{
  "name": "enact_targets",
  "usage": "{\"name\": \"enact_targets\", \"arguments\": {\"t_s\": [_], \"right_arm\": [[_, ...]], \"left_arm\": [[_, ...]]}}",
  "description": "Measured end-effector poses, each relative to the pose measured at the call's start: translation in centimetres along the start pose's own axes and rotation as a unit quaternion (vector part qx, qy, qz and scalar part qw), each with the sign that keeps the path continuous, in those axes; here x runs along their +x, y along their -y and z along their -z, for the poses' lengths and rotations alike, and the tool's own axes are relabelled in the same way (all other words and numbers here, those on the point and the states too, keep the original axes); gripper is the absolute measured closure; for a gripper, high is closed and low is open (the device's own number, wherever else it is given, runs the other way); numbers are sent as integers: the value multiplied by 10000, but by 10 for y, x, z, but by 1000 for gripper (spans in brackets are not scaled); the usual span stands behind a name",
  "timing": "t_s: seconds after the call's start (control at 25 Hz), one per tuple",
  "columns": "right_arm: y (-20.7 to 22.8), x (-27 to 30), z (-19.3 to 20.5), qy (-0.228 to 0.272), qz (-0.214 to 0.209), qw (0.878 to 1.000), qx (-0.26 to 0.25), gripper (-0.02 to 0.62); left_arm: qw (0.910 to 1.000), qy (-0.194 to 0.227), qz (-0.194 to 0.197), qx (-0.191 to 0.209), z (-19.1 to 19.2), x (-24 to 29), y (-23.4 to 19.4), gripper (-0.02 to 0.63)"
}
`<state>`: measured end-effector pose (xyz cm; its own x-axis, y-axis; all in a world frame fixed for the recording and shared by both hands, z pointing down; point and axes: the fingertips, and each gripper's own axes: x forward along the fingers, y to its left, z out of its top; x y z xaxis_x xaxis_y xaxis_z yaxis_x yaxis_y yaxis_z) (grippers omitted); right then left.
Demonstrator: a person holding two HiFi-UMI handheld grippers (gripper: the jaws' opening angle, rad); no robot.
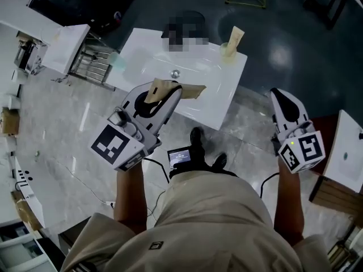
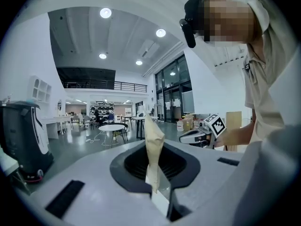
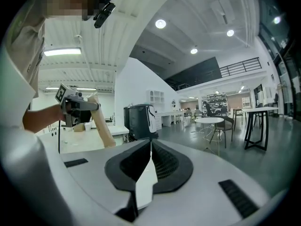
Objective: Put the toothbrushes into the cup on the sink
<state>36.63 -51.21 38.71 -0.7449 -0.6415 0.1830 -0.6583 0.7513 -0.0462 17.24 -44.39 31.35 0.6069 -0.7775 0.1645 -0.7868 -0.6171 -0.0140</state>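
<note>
My left gripper [image 1: 170, 95] is shut on a toothbrush in a beige paper wrapper [image 1: 193, 90], held above the front of the white sink [image 1: 227, 95]. In the left gripper view the wrapper [image 2: 153, 140] stands upright between the pressed jaws of the left gripper [image 2: 157, 189]. A pale cup [image 1: 228, 51] sits at the sink's far right corner with another wrapped toothbrush [image 1: 236, 36] sticking out of it. My right gripper [image 1: 278, 93] hangs to the right of the sink, off its edge. Seen in its own view, the right gripper [image 3: 147, 169] is shut with nothing between the jaws.
The sink's drain [image 1: 175, 73] lies in the basin's middle. A wire rack [image 1: 93, 64] and a white counter [image 1: 67, 45] stand to the sink's left. A second white basin [image 1: 347, 152] on a wooden stand is at the right edge. Shiny tiled floor surrounds the sink.
</note>
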Motion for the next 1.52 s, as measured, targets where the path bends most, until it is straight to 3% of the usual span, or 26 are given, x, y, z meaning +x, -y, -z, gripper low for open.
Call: {"name": "enact_targets", "arguments": {"t_s": [0.12,0.4,0.72,1.12,1.32,1.52], "right_arm": [[-22,10,11,-55,-217,9997,50,581],[-76,44,18,-229,-599,9979,-84,580],[-195,116,2,-331,-926,9945,-366,580],[-366,178,-34,-217,-690,9958,-561,581],[-424,181,-40,-154,-405,9974,-569,581],[-454,175,-37,-235,-220,9979,-555,581]], "left_arm": [[9992,-230,-312,8,16,-27,-6,568],[9971,-150,-744,-97,32,-91,-32,568],[9933,72,-1119,-294,53,-216,-99,568],[9942,411,-962,-236,60,-383,-185,568],[9956,508,-771,-182,62,-437,-209,568],[9966,468,-665,-99,64,-465,-224,568]]}}
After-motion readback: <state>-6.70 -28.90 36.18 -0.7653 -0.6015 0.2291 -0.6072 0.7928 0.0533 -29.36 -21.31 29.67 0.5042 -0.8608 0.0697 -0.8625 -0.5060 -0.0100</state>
